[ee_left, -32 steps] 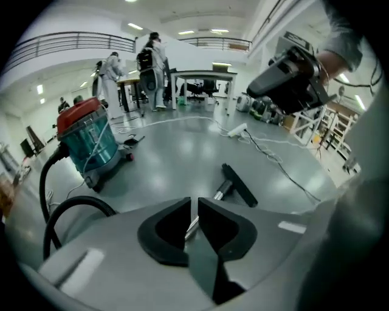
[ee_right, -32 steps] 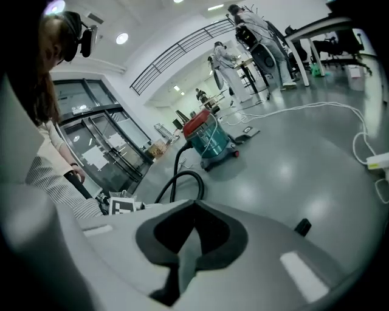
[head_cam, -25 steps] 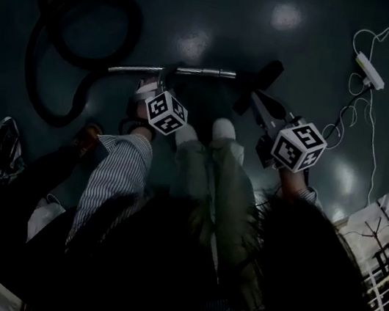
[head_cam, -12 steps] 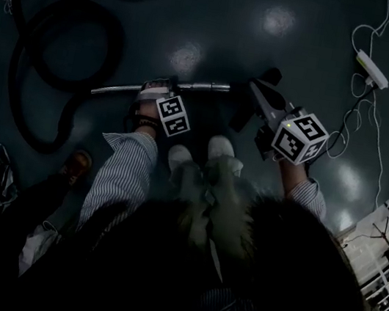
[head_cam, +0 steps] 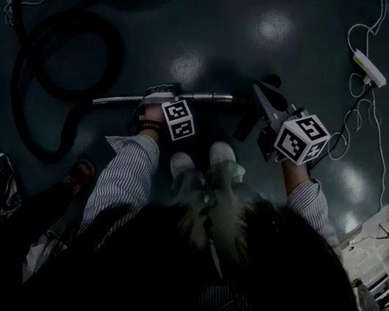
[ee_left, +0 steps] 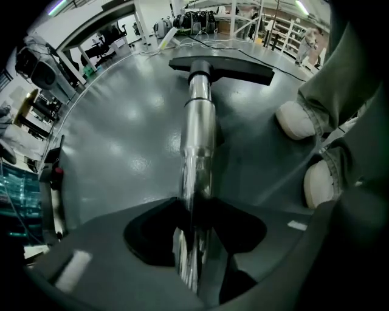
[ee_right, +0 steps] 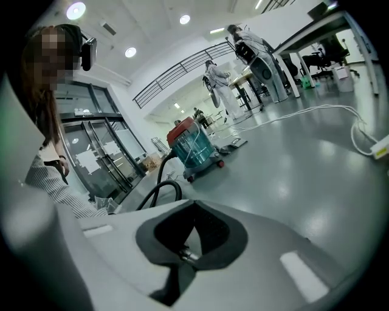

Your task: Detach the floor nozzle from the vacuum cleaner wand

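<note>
hose (head_cam: 21,76) cut by top edge, floor nozzle (head_cam: 244,126) partly hidden

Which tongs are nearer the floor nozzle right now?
Right. The right tongs hover shut right by the floor nozzle; the left tongs, which have just been closing with the wand between them, sit farther back along it.

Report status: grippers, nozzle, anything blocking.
Left gripper jaws just closing, now clamped on the wand. Right gripper shut, empty. Floor nozzle still on wand. Person's shoes beside wand, not blocking.
</note>
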Available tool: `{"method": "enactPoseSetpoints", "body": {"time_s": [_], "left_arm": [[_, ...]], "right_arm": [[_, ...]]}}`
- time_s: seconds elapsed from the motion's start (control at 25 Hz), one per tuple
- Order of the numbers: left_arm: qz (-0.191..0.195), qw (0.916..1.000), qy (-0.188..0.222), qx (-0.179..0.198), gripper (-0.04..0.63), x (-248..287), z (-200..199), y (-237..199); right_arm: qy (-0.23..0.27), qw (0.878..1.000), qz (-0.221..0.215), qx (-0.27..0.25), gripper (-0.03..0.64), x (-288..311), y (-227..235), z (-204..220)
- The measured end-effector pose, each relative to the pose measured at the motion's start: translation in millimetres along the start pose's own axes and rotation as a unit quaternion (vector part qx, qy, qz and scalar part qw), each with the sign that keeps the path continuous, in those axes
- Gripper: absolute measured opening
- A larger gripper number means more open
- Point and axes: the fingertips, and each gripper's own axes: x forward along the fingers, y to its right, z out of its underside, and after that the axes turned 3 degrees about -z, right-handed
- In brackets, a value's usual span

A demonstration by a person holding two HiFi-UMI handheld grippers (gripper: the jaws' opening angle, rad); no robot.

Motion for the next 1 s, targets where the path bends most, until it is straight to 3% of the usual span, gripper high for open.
{"method": "enactPoseSetpoints", "body": {"time_s": [0.16,0.36,0.72,1.0], "left_arm": [[0.011,0.9997,0.016,-0.013,0.178,-48,-11,-3],[0.002,0.9981,0.043,-0.043,0.179,-150,-37,-29],[-0.031,0.991,0.082,-0.101,0.178,-383,-73,-107],[-0.072,0.9771,0.112,-0.166,0.179,-543,-85,-163]], "right_arm": [[0.004,1.0,-0.005,-0.004,0.002,-14,-28,-29],[0.025,0.999,-0.02,-0.009,0.002,-60,-89,-96],[0.081,0.993,-0.076,-0.042,0.002,-158,-240,-280],[0.16,0.97,-0.17,-0.071,0.002,-231,-366,-433]]}}
